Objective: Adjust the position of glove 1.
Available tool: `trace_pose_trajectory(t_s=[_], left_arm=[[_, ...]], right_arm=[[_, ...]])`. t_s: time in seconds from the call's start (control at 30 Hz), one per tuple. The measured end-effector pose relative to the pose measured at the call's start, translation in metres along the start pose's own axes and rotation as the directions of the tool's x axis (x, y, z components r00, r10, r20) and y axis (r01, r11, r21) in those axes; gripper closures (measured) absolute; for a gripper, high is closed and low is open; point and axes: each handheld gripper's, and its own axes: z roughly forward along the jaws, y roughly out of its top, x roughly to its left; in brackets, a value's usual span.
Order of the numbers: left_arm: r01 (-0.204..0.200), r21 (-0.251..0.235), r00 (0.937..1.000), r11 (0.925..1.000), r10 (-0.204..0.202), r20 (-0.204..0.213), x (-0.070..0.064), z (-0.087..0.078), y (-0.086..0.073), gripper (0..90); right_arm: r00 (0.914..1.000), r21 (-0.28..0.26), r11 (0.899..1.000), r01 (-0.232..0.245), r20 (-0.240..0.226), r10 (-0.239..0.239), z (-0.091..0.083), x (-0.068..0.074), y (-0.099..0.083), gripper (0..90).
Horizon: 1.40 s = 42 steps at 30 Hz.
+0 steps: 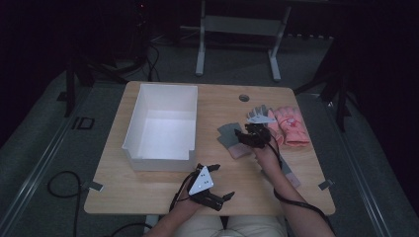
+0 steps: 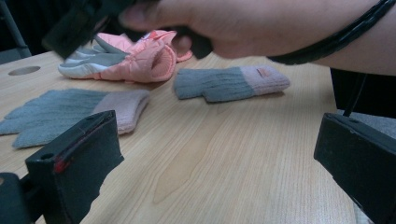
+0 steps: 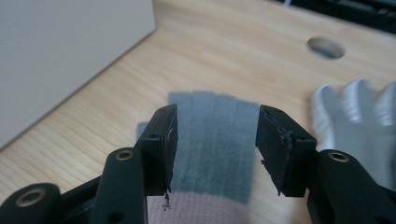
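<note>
Right gripper view showed what the high view blurred: right gripper [image 3: 214, 149] hung low over a grey knit glove w/ pink cuff [image 3: 212, 140], fingers apart either side of it, not closed. High view put that glove [image 1: 230, 137] mid-worktop, right of the white bin [image 1: 163, 126]. Left gripper [image 1: 219, 182] sat near the front edge, fingers wide, holding nothing. Left gripper view showed a second grey glove [image 2: 231, 83] lying flat, plus a pink-and-grey ski glove pair [image 2: 128, 58] behind. Light wood worktop [image 1: 148, 187] w/ cable hole [image 1: 244, 97]; room dark, grey floor.
</note>
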Motion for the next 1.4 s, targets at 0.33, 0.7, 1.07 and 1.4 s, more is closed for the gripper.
trace_pose_trajectory(t_s=[0.33,0.7,1.07,1.4], left_arm=[[-0.001,-0.003,1.0000,1.0000,0.001,-0.001,0.000,0.000,0.000,0.1],[0.002,-0.005,1.0000,1.0000,-0.002,0.000,0.000,0.000,0.000,0.2],[0.000,-0.006,1.0000,1.0000,0.000,0.003,0.000,-0.001,0.000,0.2],[-0.004,-0.007,1.0000,1.0000,0.004,0.004,0.000,-0.001,0.000,0.2]], right_arm=[[0.9989,0.101,0.994,0.042,-0.023,-0.040,0.037,0.002,-0.010,59.4],[0.9956,0.180,0.982,0.064,-0.079,-0.050,0.055,0.002,-0.012,69.9],[0.9990,0.226,0.974,0.032,-0.037,-0.024,0.054,0.009,-0.006,84.9],[0.9838,0.117,0.977,-0.179,0.028,0.177,0.005,0.028,0.013,85.2]])
